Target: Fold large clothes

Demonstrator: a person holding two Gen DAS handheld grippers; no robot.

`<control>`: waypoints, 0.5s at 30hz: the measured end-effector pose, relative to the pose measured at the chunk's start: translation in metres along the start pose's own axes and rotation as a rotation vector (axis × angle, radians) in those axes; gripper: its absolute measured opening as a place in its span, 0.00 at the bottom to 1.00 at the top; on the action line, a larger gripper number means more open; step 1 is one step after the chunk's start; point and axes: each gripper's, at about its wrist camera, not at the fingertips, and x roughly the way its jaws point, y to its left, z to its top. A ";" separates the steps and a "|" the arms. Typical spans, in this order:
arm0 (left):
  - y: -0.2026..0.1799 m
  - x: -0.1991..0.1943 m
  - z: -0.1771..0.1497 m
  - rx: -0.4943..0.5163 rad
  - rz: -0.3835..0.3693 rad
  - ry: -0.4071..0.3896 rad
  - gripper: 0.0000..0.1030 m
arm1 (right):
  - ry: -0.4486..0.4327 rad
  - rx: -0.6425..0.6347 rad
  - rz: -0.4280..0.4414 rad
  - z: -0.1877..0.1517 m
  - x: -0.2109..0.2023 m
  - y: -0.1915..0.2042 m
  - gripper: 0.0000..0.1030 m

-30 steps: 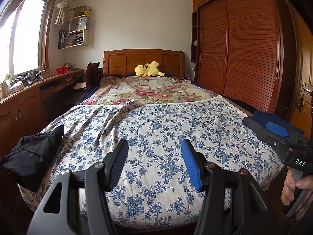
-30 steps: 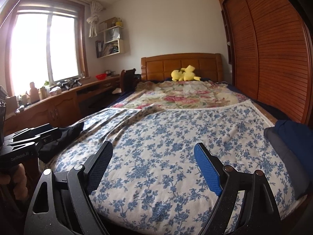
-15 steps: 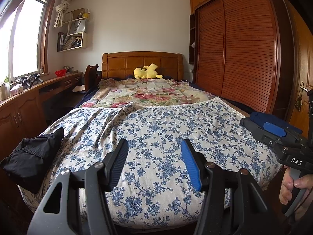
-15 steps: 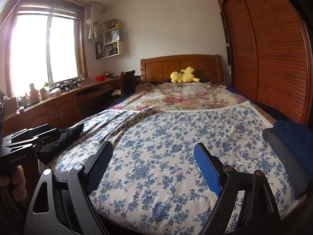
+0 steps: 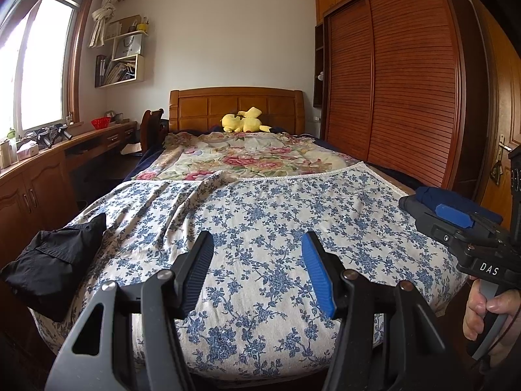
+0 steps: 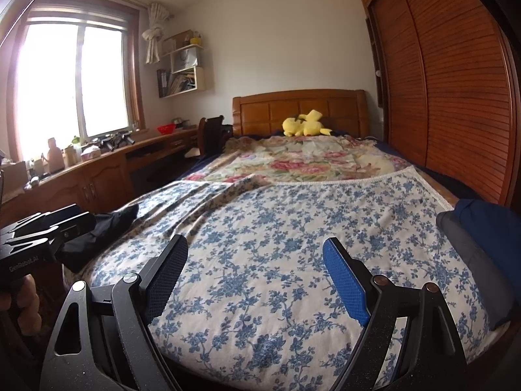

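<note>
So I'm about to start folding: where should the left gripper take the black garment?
Probably at the black garment's raised pointed corner nearest the bed's middle. It lies crumpled at the left edge of the blue floral sheet, partly overhanging, so that peak stands clear. Bring the open left gripper in from the right.

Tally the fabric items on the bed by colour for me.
Blue-floral sheet: 1
Pink-floral quilt: 1
Black garment: 1
Navy garment: 1
Yellow plush: 1
Total: 5
</note>
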 end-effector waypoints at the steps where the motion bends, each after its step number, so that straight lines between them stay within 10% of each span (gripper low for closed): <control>1: 0.000 0.000 0.000 0.001 -0.001 -0.001 0.54 | 0.000 0.000 -0.001 0.000 0.000 0.000 0.84; 15: 0.001 -0.001 0.001 0.002 0.001 0.000 0.54 | -0.006 0.000 0.001 0.001 -0.002 0.000 0.84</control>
